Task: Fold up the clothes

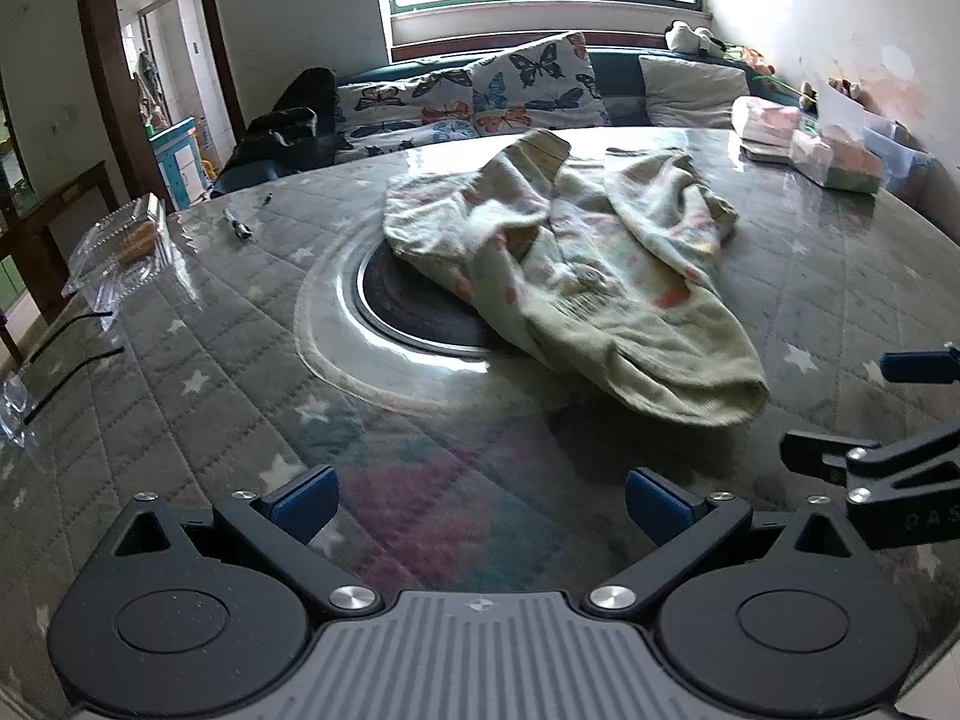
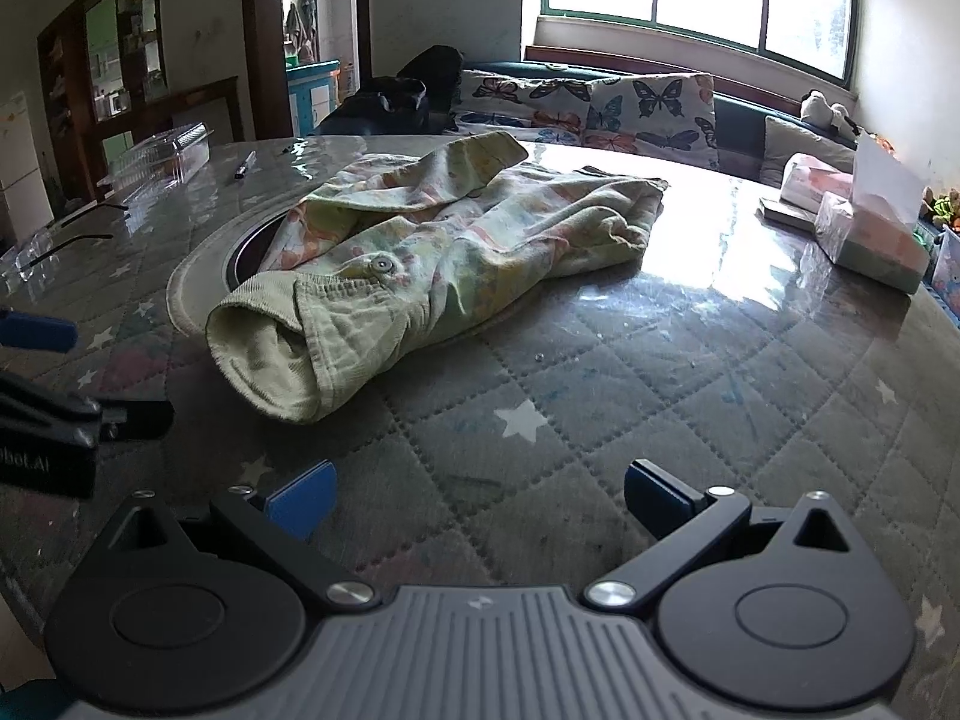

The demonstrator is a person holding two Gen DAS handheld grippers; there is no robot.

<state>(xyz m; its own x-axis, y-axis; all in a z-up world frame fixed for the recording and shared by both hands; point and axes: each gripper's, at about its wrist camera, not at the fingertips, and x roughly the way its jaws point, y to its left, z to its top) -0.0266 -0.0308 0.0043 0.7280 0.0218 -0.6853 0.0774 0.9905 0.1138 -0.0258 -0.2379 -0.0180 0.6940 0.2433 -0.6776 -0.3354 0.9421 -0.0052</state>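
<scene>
A crumpled pale green garment [image 1: 576, 264] with faded orange and pink prints lies in a heap on the glass-topped table, partly over the round dark inset [image 1: 414, 306]. In the right wrist view the same garment [image 2: 432, 258] shows a ribbed cuff nearest me and a metal snap button [image 2: 381, 264]. My left gripper [image 1: 480, 507] is open, short of the garment, with nothing between its blue pads. My right gripper [image 2: 477, 501] is open too, empty, in front of the cuff. Each gripper shows at the edge of the other's view.
The table [image 2: 690, 372] has a quilted star-pattern cloth under glass. A clear plastic box [image 1: 123, 249] and a pen [image 1: 237, 223] lie at the left; tissue packs [image 2: 870, 240] sit at the right. A bench with butterfly cushions [image 1: 528, 90] runs behind the table under the window.
</scene>
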